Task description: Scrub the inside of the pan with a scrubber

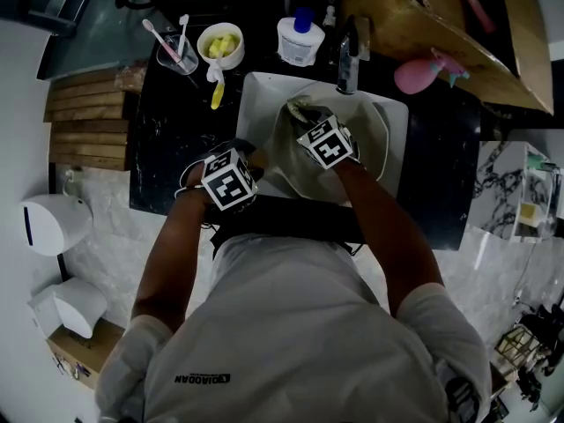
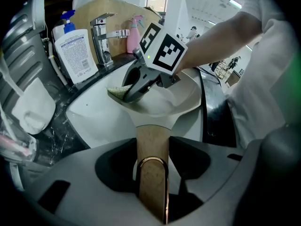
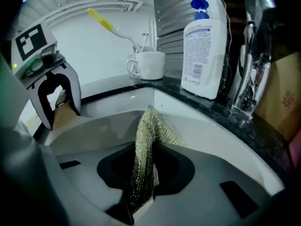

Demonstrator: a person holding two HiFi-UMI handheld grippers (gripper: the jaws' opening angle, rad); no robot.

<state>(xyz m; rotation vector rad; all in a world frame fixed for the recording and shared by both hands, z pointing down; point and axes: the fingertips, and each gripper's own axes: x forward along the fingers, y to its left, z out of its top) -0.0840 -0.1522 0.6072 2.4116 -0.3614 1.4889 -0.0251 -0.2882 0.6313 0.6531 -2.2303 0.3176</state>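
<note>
Head view: dim and underexposed. The black counter (image 1: 176, 157) shows us almost no detail, while the white sink (image 1: 256, 91) and pale pan (image 1: 372, 123) are the brightest areas.

Left gripper view: brighter. Ceiling lights (image 2: 233, 4) glare at upper right. There is a round black vignette, lines bow towards the edges, and a green tint runs down the right edge.

Right gripper view: a pale lit wall at upper left, with the same vignette and bowing. We find the scrubber (image 3: 143, 159) sharp and the bottle (image 3: 202, 55) print soft.
</note>
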